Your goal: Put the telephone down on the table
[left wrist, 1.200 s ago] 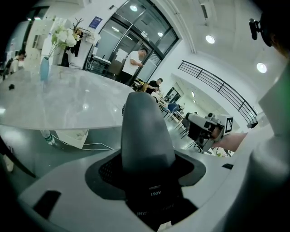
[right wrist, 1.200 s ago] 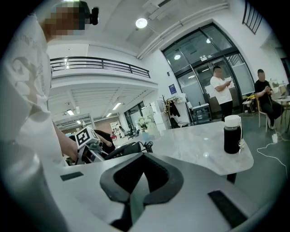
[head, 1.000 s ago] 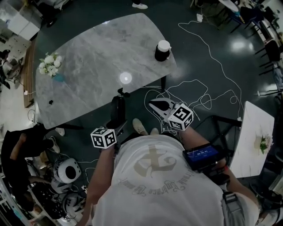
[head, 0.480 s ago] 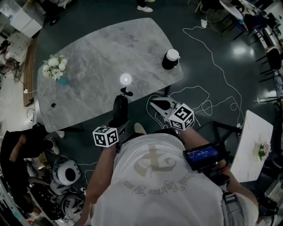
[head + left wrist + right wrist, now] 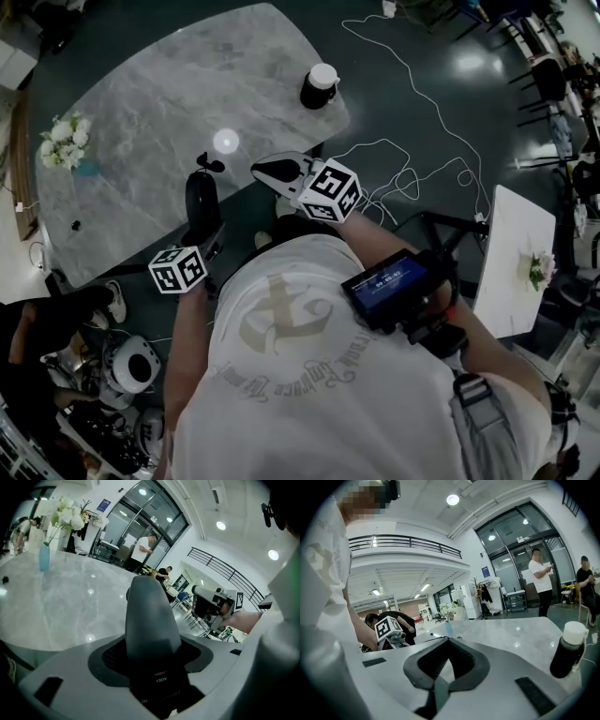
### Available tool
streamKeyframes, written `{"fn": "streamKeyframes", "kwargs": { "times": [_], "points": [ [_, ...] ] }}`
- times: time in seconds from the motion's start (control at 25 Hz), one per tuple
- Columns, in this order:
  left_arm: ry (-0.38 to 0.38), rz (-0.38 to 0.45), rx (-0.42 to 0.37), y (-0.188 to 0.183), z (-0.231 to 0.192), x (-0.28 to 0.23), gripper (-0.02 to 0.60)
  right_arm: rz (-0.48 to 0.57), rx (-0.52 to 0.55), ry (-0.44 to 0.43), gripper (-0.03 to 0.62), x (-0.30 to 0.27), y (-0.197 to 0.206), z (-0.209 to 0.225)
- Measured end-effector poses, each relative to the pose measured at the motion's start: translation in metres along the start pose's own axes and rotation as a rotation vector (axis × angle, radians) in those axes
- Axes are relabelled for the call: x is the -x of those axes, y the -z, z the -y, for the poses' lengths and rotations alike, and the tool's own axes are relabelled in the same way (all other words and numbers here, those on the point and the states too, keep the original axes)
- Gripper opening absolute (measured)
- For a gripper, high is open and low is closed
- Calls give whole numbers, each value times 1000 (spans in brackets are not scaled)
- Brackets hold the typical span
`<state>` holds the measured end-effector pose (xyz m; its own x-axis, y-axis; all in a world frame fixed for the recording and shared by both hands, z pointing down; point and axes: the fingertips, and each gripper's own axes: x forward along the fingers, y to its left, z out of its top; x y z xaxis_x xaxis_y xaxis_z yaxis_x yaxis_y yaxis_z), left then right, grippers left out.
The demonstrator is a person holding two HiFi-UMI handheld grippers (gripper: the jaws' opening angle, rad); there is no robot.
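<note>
In the head view a dark grey telephone handset (image 5: 201, 197) stands upright in my left gripper (image 5: 206, 228), which is shut on its lower end. The handset is over the near edge of the grey marble table (image 5: 141, 103). In the left gripper view the telephone (image 5: 151, 616) rises between the jaws of the left gripper (image 5: 154, 660), with the table (image 5: 51, 606) beyond it. My right gripper (image 5: 274, 171) is just to the right, also at the table's edge; it is shut and holds nothing. Its closed right gripper (image 5: 449, 641) pads show the table (image 5: 511, 630) through their gap.
A black bottle with a white cap (image 5: 319, 86) (image 5: 568, 651) stands near the table's right end. A vase of white flowers (image 5: 64, 145) (image 5: 44, 555) and a small black object (image 5: 75, 225) are at the left. Cables (image 5: 412, 178) lie on the floor; a white table (image 5: 506, 253) stands at right.
Both grippers have moved forward from beside the table to its near edge, the telephone still in the left one. The jaws look unchanged.
</note>
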<state>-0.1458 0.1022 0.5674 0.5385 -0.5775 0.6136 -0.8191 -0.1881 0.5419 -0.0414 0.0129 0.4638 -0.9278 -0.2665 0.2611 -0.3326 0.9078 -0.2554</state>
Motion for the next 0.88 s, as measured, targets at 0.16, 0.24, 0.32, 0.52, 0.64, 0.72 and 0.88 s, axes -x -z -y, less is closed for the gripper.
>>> {"fn": "streamKeyframes", "kwargs": {
  "times": [0.16, 0.24, 0.32, 0.52, 0.64, 0.72, 0.88],
  "points": [
    [-8, 9, 6, -11, -5, 0, 290, -6, 4, -25, 15, -14, -9, 6],
    [-21, 12, 11, -17, -12, 1, 290, -8, 4, -40, 15, -25, -13, 9],
    [-40, 19, 10, -22, -19, 2, 290, -12, 5, -56, 15, -34, -16, 13],
    [-62, 29, 17, -38, -30, -3, 290, -21, 5, -80, 15, -48, -22, 28],
    [-68, 34, 35, -47, -35, -10, 290, -33, 2, -94, 15, -53, -22, 38],
    [-70, 34, 43, -52, -36, -15, 290, -39, -1, -101, 15, -56, -23, 46],
    [-78, 23, 47, -63, -41, -23, 290, -44, -9, -113, 15, -65, -28, 60]
  ]
}}
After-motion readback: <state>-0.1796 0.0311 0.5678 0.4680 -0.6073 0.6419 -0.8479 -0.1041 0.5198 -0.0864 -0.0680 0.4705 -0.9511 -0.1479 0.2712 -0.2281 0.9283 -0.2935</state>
